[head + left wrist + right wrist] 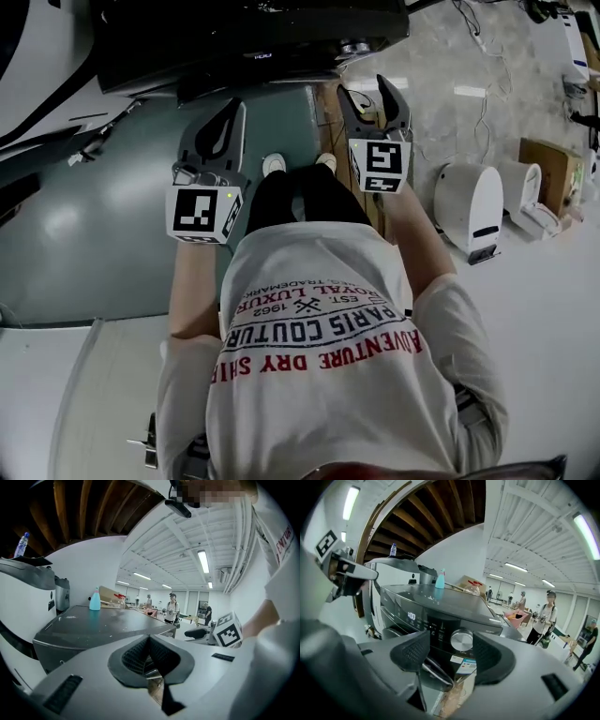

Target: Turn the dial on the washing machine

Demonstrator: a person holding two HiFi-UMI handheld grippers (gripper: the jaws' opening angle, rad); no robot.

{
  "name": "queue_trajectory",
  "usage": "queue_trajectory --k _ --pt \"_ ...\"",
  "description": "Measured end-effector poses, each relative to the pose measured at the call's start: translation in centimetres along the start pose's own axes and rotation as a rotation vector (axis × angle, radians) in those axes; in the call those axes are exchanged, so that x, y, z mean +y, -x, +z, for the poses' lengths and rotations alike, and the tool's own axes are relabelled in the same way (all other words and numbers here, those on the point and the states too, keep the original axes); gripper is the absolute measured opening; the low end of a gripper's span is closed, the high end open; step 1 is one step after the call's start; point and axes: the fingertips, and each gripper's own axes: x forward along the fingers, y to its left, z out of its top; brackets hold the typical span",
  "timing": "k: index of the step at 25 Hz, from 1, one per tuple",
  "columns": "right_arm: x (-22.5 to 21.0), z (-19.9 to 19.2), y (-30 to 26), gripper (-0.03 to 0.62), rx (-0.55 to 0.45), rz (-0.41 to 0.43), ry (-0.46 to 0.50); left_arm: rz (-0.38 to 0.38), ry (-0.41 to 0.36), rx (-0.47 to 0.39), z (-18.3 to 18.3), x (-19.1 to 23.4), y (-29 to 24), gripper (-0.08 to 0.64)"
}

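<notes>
**Two grippers in front of the washing machine, neither touching the dial**

The left gripper [229, 111] hangs over the grey-green floor [94, 206] in the head view. Its own view shows the ribbed pads [136, 656] pressed together at the tips with nothing between them. From that camera only the flat dark top of the washing machine [108, 623] shows, with a blue bottle [95, 599] standing at its far edge. The front panel and the dial are out of sight there. In the head view the machine is a dark mass cut off by the upper edge, and its panel is too dim to read.

The person's two shoes [274, 164] stand between the grippers. The right gripper [367, 97] is near the machine's right front corner, its jaws spread wide and holding nothing.

In the right gripper view the dial [462, 640] appears in the gap between the pads, beyond them and apart from both. It is a round silver knob on the dark front panel, to the right of a lit display [411, 616]. Its flat face is turned toward the gripper, and its axis runs roughly level, straight out of the panel. Any pointer mark on it is too small to make out. The print on the sticker [465, 666] below it cannot be read either.
</notes>
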Motion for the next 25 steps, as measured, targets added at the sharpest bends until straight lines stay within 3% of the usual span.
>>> queue_trajectory --k 4,12,20,25 --pt "-1.0 -1.4 -3.6 0.279 0.004 -0.058 0.014 0.018 0.009 0.022 -2.0 1.4 -0.6 0.017" --pt "-2.1 -2.5 -7.5 0.279 0.027 -0.073 0.016 0.031 0.08 0.022 -5.0 2.6 -3.3 0.017" --pt "-2.7 -3.1 -8.8 0.281 0.084 -0.11 0.05 0.042 0.047 0.065 -6.2 2.8 -4.3 0.017" --pt "-2.9 -3.6 -8.7 0.281 0.097 -0.073 -0.053 0.039 0.004 0.056 -5.9 2.7 -4.2 0.017"
